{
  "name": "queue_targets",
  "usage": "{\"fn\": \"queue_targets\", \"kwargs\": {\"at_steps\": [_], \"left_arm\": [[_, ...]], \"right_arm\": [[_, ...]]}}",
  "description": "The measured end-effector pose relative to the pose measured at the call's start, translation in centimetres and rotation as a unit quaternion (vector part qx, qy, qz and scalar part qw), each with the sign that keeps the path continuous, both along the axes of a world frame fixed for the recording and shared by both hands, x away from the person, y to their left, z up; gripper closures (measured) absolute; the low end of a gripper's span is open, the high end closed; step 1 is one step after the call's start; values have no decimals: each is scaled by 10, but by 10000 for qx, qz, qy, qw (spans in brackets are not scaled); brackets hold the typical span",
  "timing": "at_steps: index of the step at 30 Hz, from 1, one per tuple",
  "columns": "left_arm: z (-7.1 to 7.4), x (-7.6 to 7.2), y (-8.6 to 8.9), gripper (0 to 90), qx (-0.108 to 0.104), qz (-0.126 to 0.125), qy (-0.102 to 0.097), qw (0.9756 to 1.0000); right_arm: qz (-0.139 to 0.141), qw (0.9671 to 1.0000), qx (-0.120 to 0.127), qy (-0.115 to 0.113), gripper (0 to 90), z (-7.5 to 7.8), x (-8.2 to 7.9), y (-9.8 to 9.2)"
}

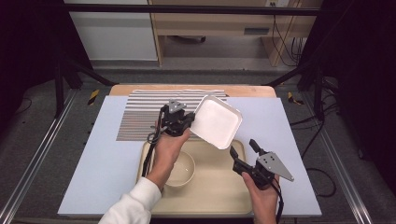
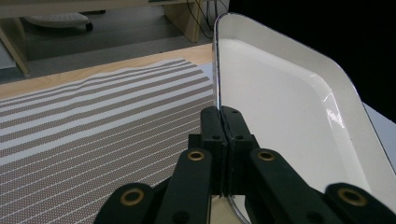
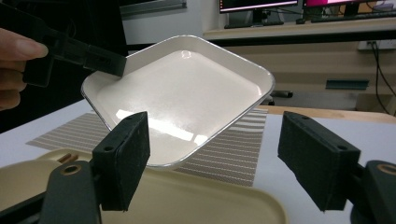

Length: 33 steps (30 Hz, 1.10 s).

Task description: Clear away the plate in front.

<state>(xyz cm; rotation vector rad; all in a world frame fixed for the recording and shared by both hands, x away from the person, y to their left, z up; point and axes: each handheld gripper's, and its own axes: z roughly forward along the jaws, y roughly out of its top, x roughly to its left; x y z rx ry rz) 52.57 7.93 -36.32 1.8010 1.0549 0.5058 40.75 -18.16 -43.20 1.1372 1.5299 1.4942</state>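
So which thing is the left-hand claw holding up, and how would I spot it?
Start at the beige tray at the table's near edge, then look just above its far side. There the left gripper pinches the rim of a white square plate, lifted and tilted in the air. Unlike the round bowl resting in the tray, it is flat, shallow and round-cornered.

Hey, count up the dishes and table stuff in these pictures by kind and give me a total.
Square white plates: 1
Round bowls: 1
Beige trays: 1
Striped placemats: 1
Total: 4
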Motion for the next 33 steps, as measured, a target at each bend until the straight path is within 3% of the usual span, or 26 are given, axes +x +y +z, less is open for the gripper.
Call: {"fn": "queue_targets", "kwargs": {"at_steps": [18, 24, 33], "left_arm": [[3, -7, -3, 888, -95, 5, -107, 9999], [4, -8, -4, 888, -175, -5, -121, 9998], [4, -11, -4, 888, -350, 78, -115, 9993]], "right_arm": [[-115, 9982, 516, 277, 355, -5, 22, 10], [-151, 9981, 531, 290, 411, -6, 26, 11], [-195, 9958, 769, 451, 529, -8, 32, 17]]}}
